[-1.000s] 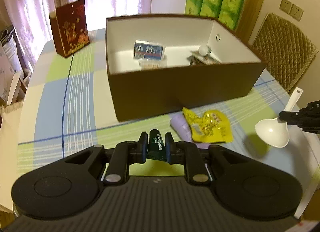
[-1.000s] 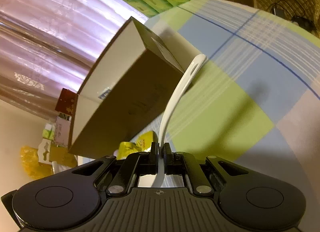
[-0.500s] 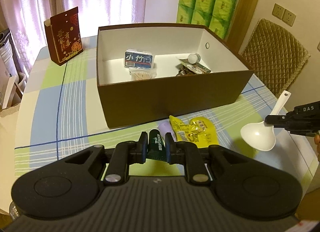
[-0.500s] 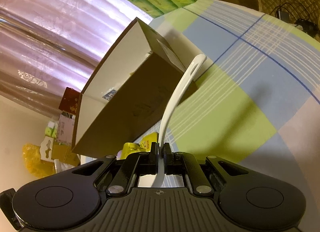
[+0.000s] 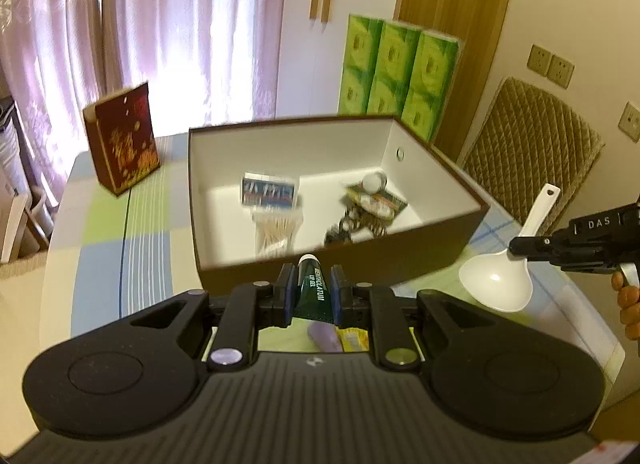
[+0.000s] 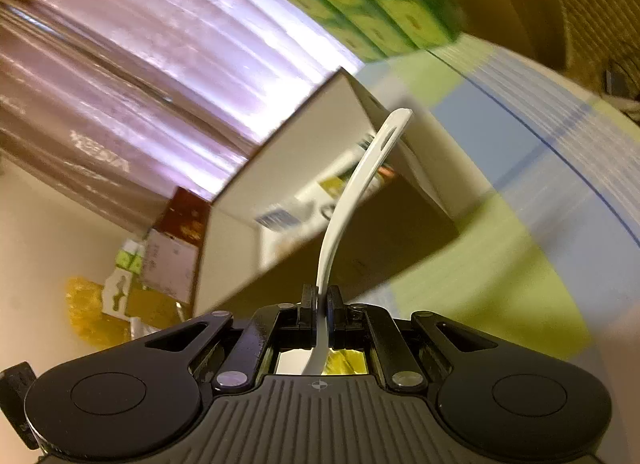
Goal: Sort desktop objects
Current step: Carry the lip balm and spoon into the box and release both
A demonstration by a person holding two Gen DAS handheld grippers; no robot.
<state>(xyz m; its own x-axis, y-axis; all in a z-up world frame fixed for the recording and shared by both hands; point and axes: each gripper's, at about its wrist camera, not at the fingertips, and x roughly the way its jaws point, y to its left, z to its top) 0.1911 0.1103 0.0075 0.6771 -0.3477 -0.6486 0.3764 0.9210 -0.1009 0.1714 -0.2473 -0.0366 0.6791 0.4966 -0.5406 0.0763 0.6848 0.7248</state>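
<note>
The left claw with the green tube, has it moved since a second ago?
Yes. The left claw, shut on the green tube, has risen and come closer to the brown box: the tube's tip now overlaps the box's near wall, and more of its floor shows.

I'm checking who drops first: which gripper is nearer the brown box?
Left. The left gripper, shut on the green tube, sits at the brown box front wall. The right gripper, holding the white spoon, hangs off the box's right corner.

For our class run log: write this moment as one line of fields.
left tongs: shut on lip gel tube | right tongs: shut on white spoon | brown box: open, partly filled
</note>
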